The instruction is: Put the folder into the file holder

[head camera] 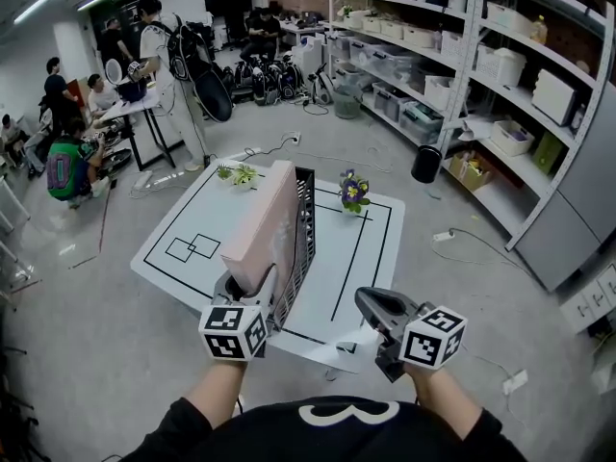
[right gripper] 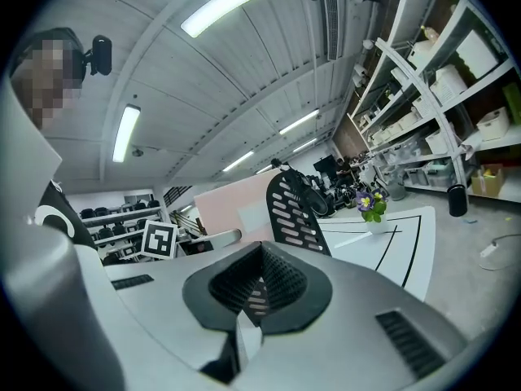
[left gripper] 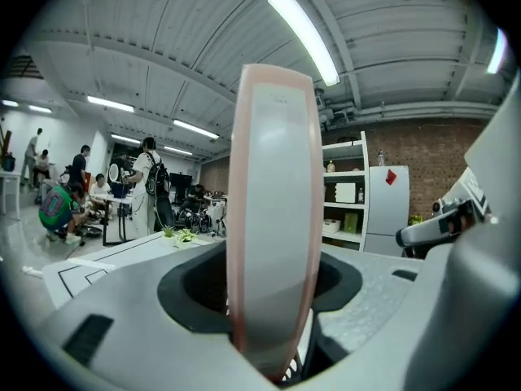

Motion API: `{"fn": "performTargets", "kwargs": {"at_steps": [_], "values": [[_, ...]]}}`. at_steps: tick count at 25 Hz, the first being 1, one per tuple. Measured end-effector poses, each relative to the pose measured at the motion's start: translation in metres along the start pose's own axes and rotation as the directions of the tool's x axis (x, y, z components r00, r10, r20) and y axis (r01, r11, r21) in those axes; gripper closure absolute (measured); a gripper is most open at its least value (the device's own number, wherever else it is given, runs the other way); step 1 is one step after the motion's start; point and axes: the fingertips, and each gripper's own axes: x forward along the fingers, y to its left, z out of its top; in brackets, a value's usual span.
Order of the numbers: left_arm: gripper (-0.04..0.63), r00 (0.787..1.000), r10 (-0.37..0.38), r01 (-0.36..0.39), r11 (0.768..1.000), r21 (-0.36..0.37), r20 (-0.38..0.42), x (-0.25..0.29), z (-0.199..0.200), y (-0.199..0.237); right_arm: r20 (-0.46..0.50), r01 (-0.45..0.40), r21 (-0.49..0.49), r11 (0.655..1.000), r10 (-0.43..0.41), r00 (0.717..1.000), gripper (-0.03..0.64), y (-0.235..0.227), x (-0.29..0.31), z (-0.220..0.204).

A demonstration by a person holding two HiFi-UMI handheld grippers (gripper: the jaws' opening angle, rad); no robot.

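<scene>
A thick pale pink folder stands on edge on the white table, tight against the black mesh file holder on its right. The folder's foot is hidden, so I cannot tell whether it sits inside a slot. My left gripper is at the folder's near end. In the left gripper view the folder's spine rises between the jaws with dark gaps on both sides, so the gripper is open around it. My right gripper hovers off the near right table edge, shut and empty.
A small pot of purple flowers stands just right of the holder. A green plant is at the table's far edge. Shelving with bins lines the right wall. Several people and a small table are far left.
</scene>
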Motion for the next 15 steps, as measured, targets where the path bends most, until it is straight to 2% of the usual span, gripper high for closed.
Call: {"fn": "performTargets", "kwargs": {"at_steps": [4, 7, 12, 15], "values": [[0.332, 0.998, -0.061, 0.061, 0.998, -0.017, -0.026, -0.012, 0.001, 0.006, 0.012, -0.019, 0.015, 1.0, 0.019, 1.0, 0.612, 0.02, 0.007, 0.0], [0.327, 0.99, -0.12, 0.116, 0.992, -0.051, -0.079, -0.029, -0.005, 0.007, 0.02, -0.031, 0.028, 0.999, 0.03, 0.999, 0.612, 0.04, 0.012, 0.001], [0.328, 0.984, -0.133, 0.124, 0.989, -0.08, -0.119, -0.071, -0.004, 0.011, 0.029, -0.065, 0.011, 0.998, 0.065, 0.997, 0.612, 0.084, 0.016, 0.006], [0.332, 0.974, -0.175, 0.158, 0.98, -0.119, -0.142, -0.095, -0.004, 0.007, 0.036, -0.081, -0.006, 0.997, 0.081, 0.996, 0.612, 0.112, 0.017, 0.006]]}}
